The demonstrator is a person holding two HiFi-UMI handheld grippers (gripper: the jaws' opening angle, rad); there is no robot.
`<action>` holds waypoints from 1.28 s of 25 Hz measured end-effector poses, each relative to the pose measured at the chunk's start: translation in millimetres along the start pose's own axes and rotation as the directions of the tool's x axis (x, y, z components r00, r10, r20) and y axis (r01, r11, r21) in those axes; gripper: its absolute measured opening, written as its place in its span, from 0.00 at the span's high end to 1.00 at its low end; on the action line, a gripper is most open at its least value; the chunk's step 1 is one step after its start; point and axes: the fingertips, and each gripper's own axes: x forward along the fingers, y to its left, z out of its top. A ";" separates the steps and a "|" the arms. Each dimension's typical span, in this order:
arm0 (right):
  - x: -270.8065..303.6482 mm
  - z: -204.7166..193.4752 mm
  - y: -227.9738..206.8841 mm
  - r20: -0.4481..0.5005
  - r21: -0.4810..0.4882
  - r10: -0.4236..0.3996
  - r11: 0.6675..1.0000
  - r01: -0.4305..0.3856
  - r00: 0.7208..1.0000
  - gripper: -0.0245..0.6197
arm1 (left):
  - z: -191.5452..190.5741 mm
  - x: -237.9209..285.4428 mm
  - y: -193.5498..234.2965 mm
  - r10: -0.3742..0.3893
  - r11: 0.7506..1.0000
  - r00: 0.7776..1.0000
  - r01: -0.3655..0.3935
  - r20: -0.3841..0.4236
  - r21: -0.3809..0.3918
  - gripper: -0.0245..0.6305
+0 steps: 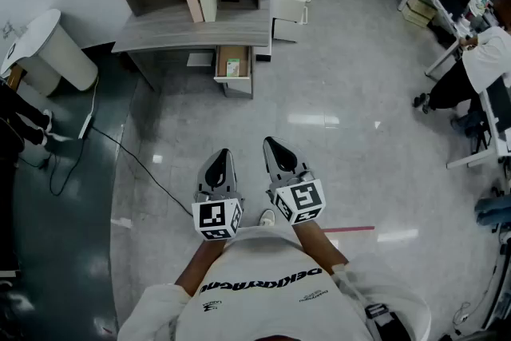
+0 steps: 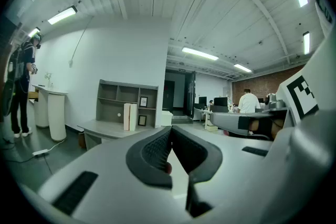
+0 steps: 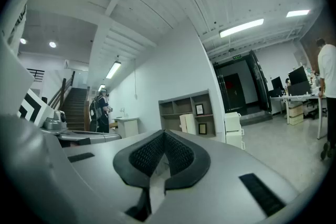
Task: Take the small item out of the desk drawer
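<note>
both closed: left gripper (image 1: 222,153), right gripper (image 1: 271,143), facing drawer (image 1: 234,52).

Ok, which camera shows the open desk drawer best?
The head view. It looks down into the open drawer, with a small item lying inside. The left gripper view shows only the far desk side-on, and the right gripper view shows its shelf. Neither shows the drawer's inside.

A: What lies in the open wooden drawer (image 1: 234,53) under the grey desk (image 1: 200,29)?
B: A small greenish thing (image 1: 232,69), too tiny to identify. The right edge cuts off the seated white-shirted person (image 1: 489,56).
</note>
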 end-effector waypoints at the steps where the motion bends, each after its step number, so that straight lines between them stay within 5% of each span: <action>1: -0.2 0.9 -5.7 0.004 -0.004 0.000 1.000 0.000 1.000 0.91 | -0.6 3.5 -3.3 0.003 1.000 1.000 -0.003 0.002 -0.001 0.94; 20: 34.8 -22.7 -41.5 0.011 0.062 0.091 0.994 -0.092 0.996 0.91 | -35.0 58.4 -6.6 0.020 0.999 0.999 -0.021 -0.049 -0.026 0.94; 32: 167.6 -3.1 -104.1 0.028 0.032 0.033 0.999 -0.034 0.999 0.91 | -17.0 192.4 68.2 0.027 0.999 0.999 -0.029 -0.031 -0.045 0.94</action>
